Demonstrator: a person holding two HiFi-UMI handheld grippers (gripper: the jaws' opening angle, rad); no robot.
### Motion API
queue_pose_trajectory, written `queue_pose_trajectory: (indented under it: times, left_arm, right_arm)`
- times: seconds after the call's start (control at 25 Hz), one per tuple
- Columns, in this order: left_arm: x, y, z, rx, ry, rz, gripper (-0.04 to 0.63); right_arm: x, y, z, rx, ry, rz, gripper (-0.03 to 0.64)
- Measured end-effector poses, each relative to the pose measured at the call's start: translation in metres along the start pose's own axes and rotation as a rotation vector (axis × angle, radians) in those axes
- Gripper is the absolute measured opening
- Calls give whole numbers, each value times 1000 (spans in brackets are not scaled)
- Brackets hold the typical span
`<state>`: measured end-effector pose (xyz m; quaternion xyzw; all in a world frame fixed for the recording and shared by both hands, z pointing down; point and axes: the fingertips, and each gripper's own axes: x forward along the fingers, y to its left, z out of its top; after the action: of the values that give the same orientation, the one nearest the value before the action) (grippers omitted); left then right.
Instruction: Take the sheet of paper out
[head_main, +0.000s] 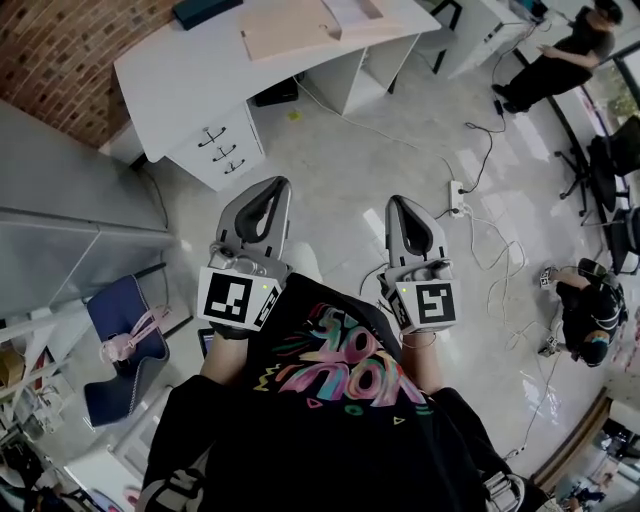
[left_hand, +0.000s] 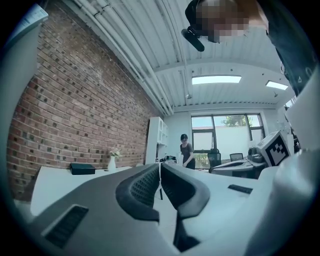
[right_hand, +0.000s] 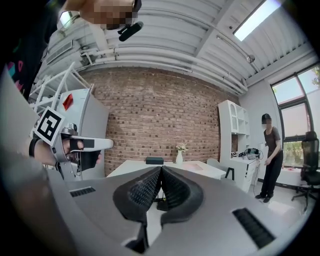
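Red-brown brick wall (right_hand: 165, 115), white desk (head_main: 190, 70), pale floor (head_main: 340, 170).

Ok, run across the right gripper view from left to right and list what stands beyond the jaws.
left gripper → dark box → vase of flowers → white shelf unit → standing person → office chair

Head view looks steeply down on left gripper (head_main: 276, 186) and right gripper (head_main: 396, 201). Theirs look level along the jaws. All share the desk (head_main: 190, 70) ahead.
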<state>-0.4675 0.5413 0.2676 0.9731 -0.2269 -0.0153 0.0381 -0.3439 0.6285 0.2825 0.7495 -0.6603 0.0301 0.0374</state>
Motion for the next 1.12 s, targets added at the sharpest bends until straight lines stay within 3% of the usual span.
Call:
queue_pose_trajectory:
  times: [0.32,0.88,1.12]
  left_arm:
    - [72,26,-22,-6,31,1,31]
    - [321,185,-31,-15,63,-13,31]
    - [372,231,-21,-7,43,-32,31]
  right_arm:
    - [50,-55,-29,8,64,-18,20]
    - [309,-179,-20,21,102,-25,20]
    - [373,-202,-12,10,97,-66,20]
